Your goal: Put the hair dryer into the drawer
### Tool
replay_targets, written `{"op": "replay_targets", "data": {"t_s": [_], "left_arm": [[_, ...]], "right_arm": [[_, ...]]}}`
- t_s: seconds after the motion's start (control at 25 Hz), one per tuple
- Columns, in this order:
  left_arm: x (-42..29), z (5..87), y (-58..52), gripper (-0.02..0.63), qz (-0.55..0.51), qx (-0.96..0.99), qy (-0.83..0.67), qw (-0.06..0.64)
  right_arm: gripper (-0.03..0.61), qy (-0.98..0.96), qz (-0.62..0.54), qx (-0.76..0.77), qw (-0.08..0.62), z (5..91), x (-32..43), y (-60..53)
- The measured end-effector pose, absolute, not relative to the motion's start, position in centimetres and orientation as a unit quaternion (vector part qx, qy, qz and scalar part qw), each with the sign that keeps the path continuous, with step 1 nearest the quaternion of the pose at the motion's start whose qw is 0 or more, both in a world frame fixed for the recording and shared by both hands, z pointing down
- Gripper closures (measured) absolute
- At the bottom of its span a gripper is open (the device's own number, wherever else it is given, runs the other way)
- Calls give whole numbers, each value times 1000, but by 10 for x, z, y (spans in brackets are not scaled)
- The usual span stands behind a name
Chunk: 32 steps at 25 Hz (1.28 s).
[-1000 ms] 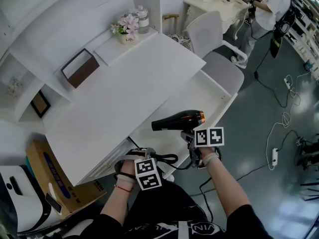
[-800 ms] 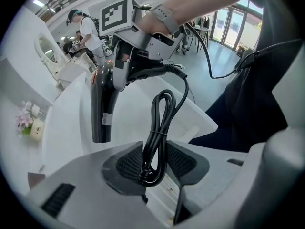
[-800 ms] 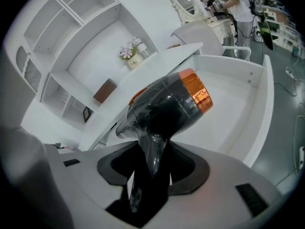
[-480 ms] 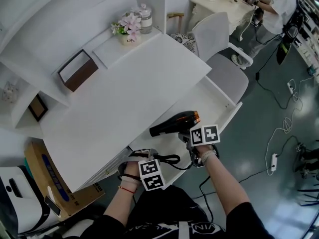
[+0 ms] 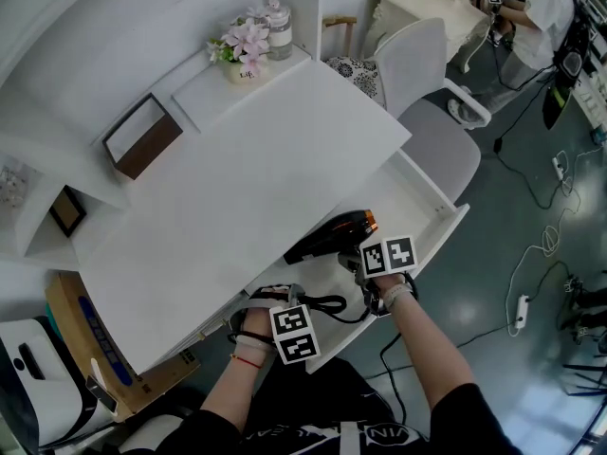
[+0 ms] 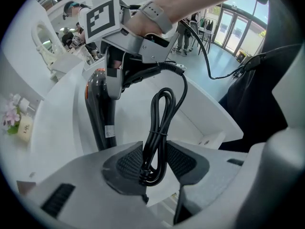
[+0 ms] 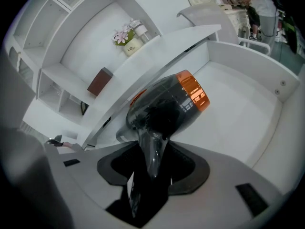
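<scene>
I am gripping the hair dryer by its handle with my right claw. In the right gripper view the claw is closing its dark pads on that handle from both sides, with the handle running down between them. The hair dryer is showing a glossy black body, rounded and reflecting the room, with a bright orange band at one end and a plain black barrel at the other. It is hanging over the open white drawer, above the drawer's inner half. Its barrel is pointing along the drawer toward my left side, and the orange end is facing the drawer's far side wall. Whether it is touching the drawer's floor I cannot tell.

My left claw is pinching the black power cord, which is folded into a long loop and tied round the middle with a thin band. The pads of that claw are pressing on the lower end of the loop, over the drawer's near end. The cord is running from there up to the handle. The white surface is lying directly above the drawer's back.
</scene>
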<state>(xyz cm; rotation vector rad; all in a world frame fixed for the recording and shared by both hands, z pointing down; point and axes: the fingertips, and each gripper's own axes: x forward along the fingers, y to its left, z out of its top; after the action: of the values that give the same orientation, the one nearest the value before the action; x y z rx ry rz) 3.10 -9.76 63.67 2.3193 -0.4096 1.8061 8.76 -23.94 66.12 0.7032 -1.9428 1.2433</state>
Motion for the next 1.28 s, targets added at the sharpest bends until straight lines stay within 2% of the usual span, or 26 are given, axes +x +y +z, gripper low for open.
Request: {"op": "replay_targets", "data": {"t_s": [1.28], "left_arm": [[45,687,-131,455,620,772,-95,108]], "right_arm": [[399,-794,442,166,382,707,75,-275]]}}
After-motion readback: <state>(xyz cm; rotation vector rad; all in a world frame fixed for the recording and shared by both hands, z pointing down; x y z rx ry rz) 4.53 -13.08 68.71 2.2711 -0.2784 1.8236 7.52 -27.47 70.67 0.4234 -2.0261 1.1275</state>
